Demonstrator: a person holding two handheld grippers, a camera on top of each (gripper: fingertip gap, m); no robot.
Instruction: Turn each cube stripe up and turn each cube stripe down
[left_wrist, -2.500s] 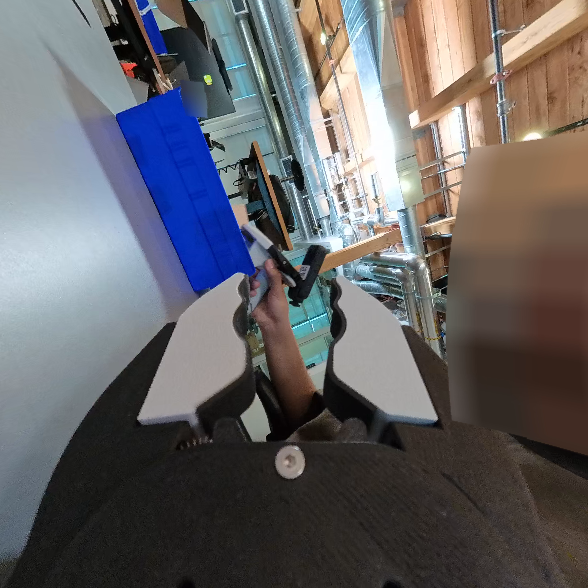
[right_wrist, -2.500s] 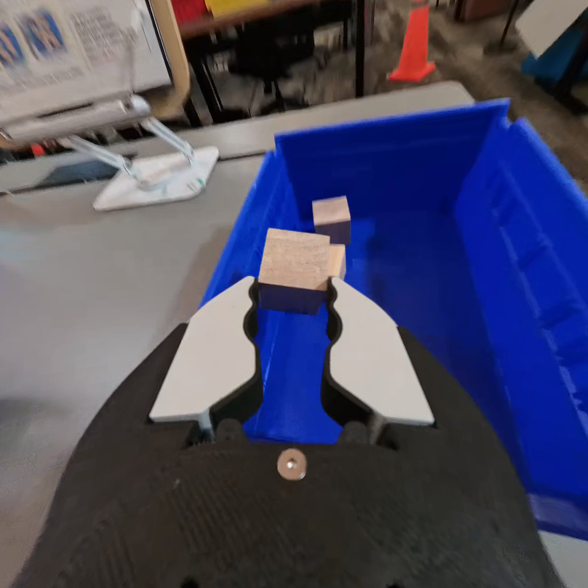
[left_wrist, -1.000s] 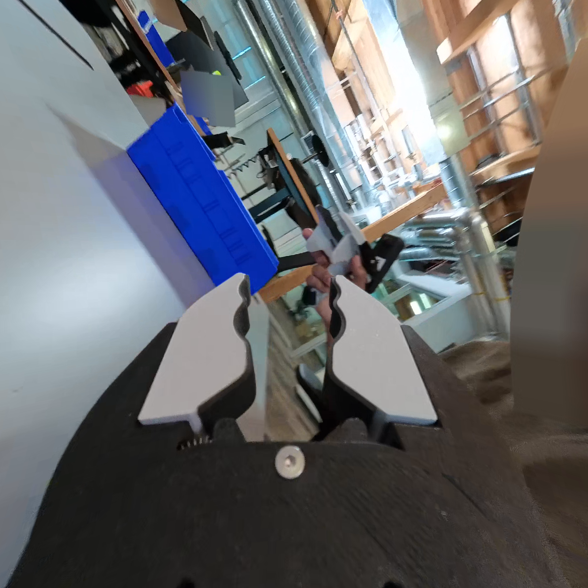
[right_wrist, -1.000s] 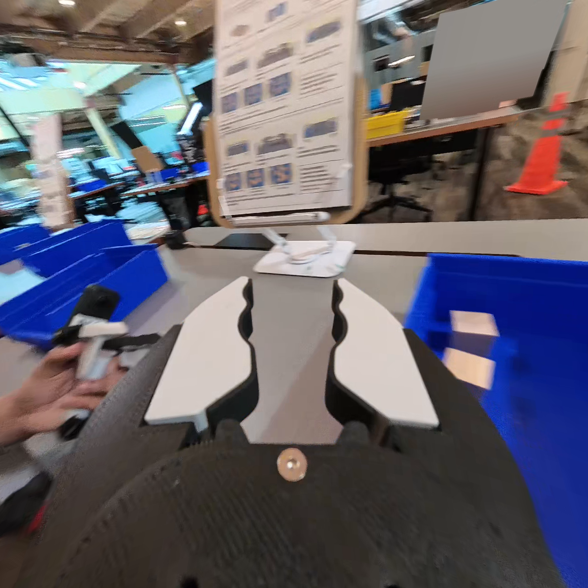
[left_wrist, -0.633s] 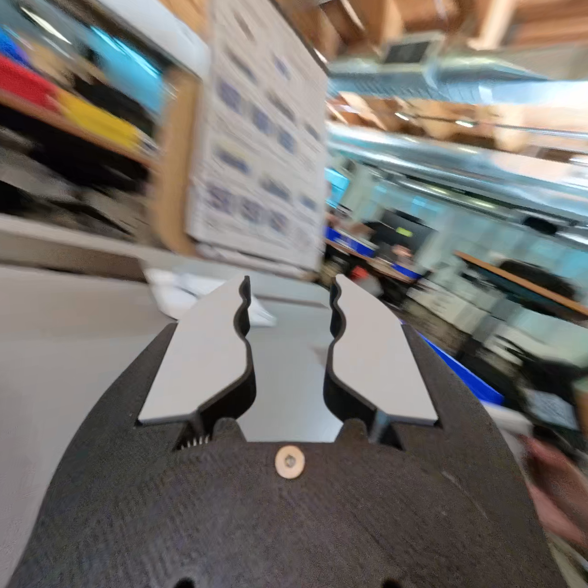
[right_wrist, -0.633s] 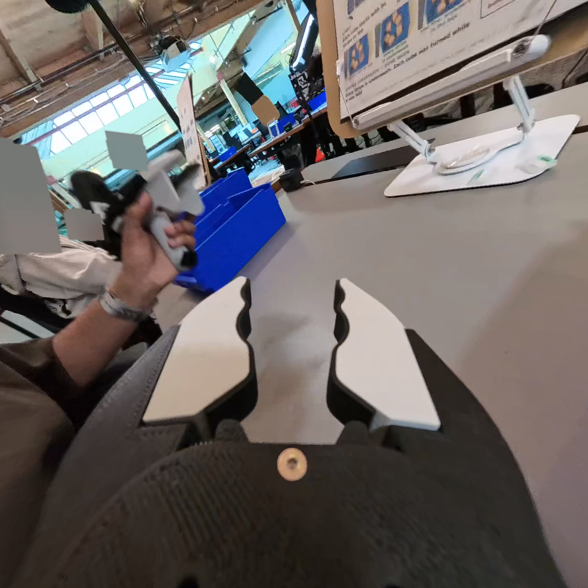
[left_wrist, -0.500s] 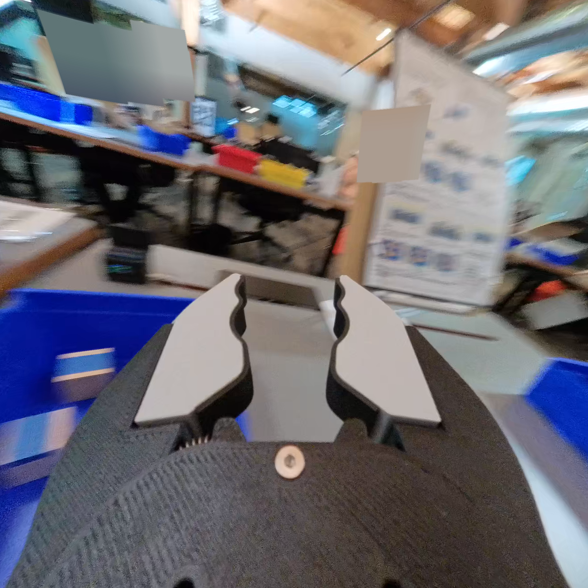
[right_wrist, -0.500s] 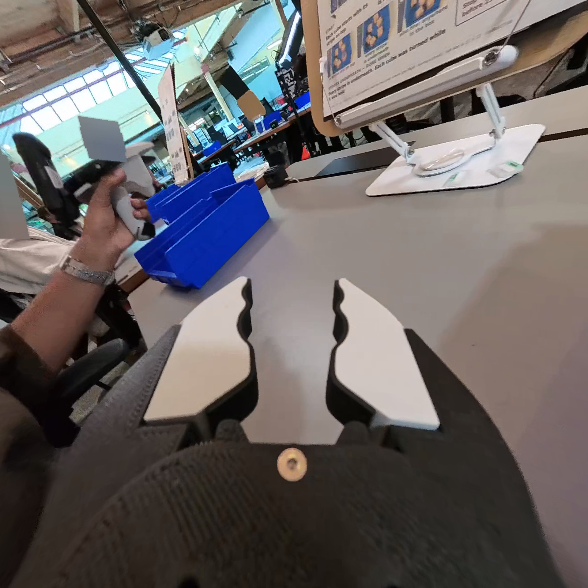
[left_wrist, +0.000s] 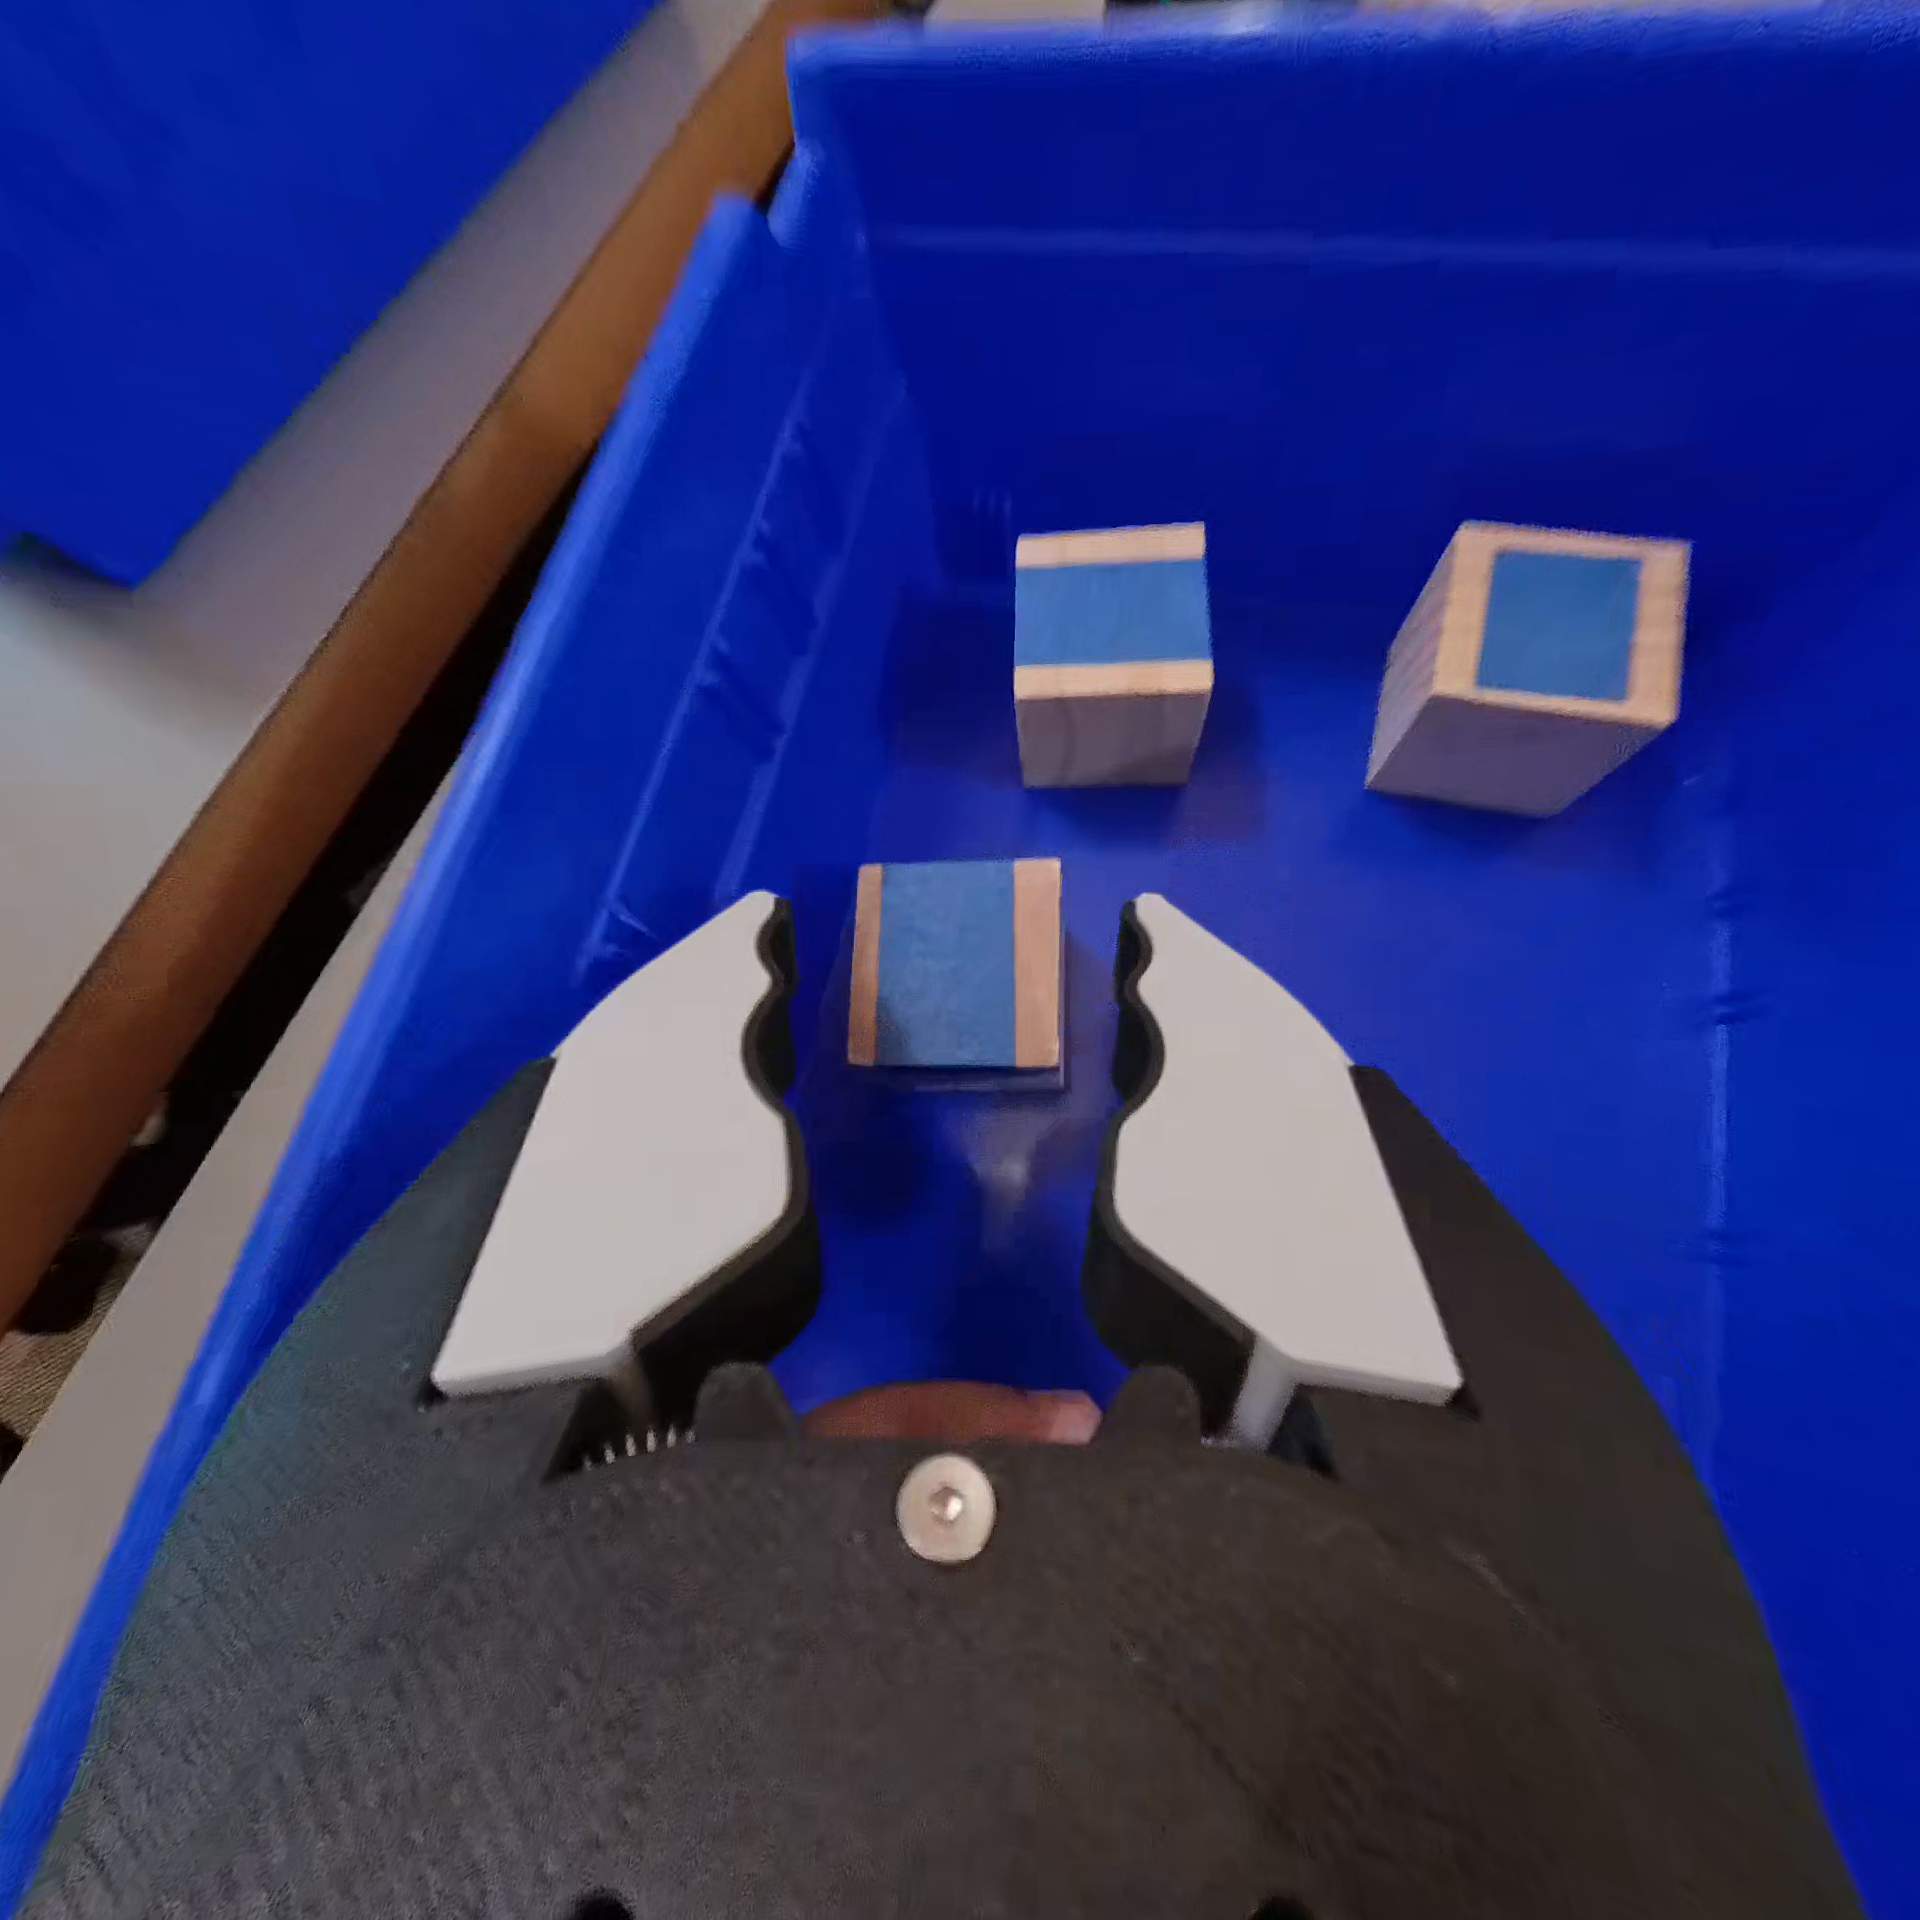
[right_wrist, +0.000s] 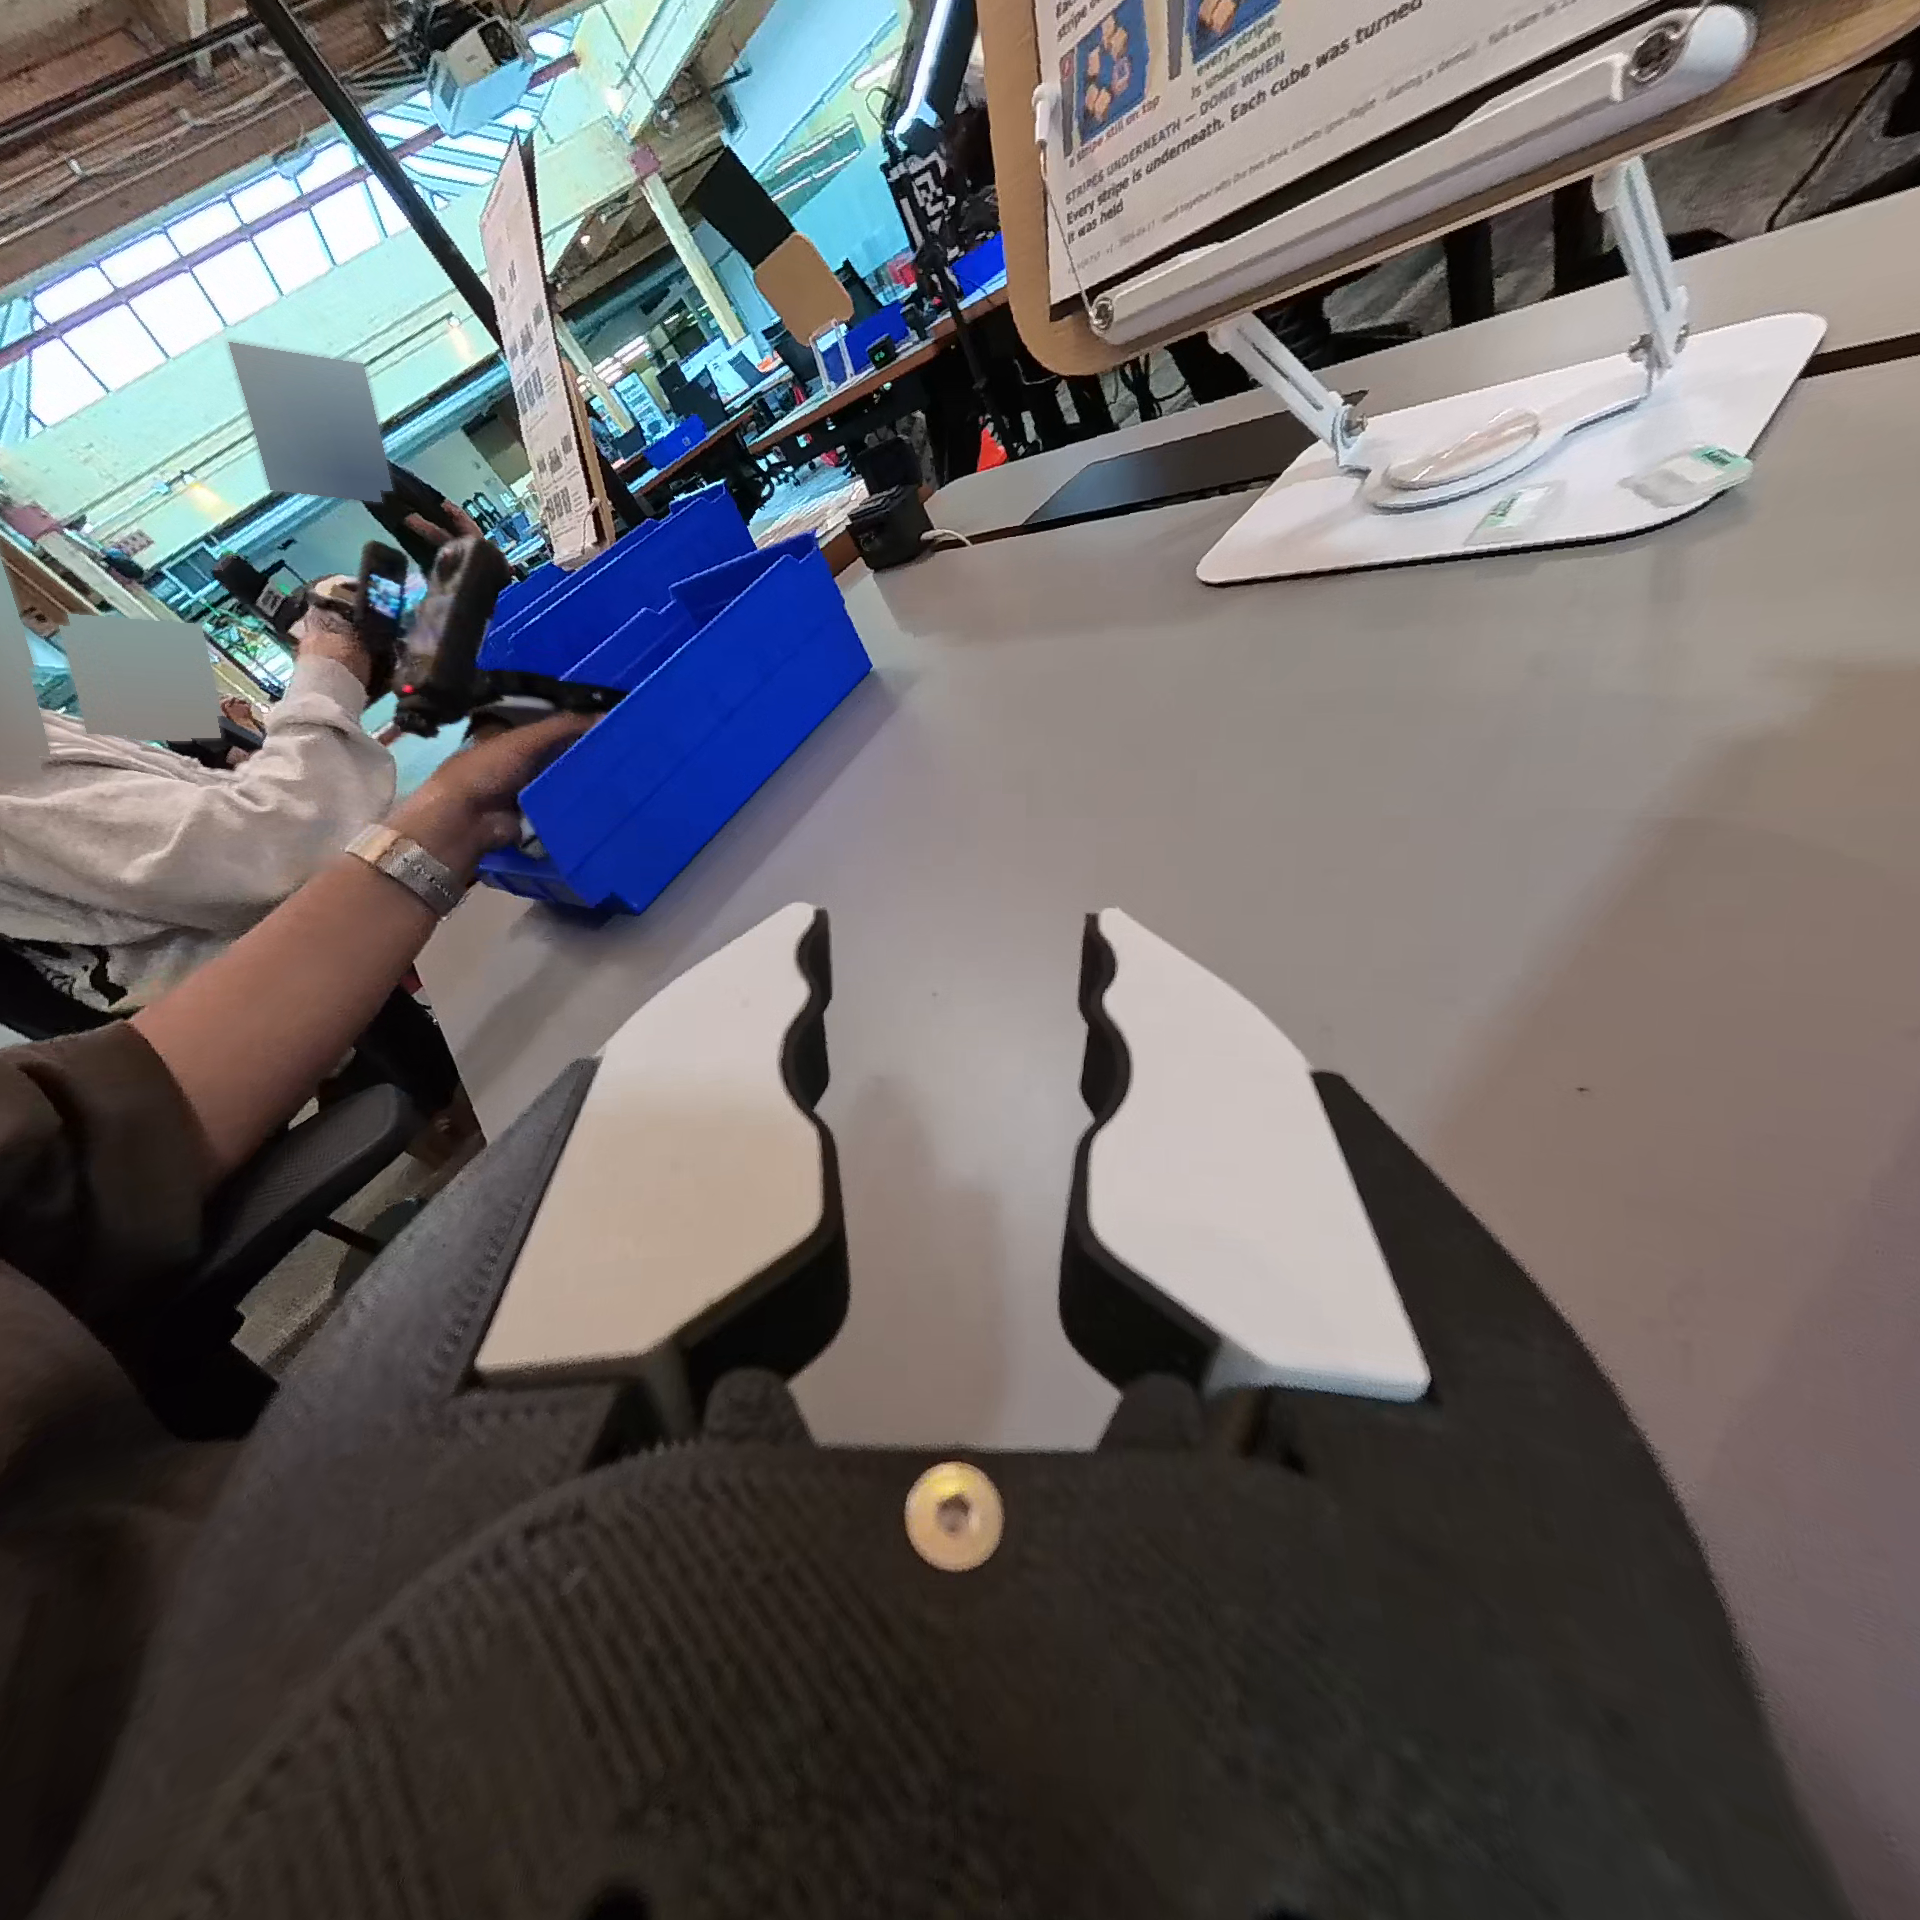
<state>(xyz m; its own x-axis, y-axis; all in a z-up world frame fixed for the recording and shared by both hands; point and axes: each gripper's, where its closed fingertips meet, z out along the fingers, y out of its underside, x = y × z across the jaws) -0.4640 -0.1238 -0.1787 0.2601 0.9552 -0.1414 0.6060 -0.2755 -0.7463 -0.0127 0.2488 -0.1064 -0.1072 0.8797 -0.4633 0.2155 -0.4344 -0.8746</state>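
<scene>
In the left wrist view, three wooden cubes sit on the floor of a blue bin, each with a blue stripe facing up. My left gripper is open and points down into the bin. Its fingertips stand on either side of the nearest cube without touching it. A second cube and a third cube sit farther back, apart from each other. My right gripper is open and empty, low over the grey table. No cube shows in the right wrist view.
The bin's left wall is close beside my left finger. Another blue bin lies beyond the table's brown edge. In the right wrist view, blue bins stand at the table's left edge, where an arm reaches. A stand's white base is at the back right.
My right gripper let go of a plain-topped cube and swung left out of its bin over the table. My left gripper swung from facing the room down into the bin, around the nearest cube.
</scene>
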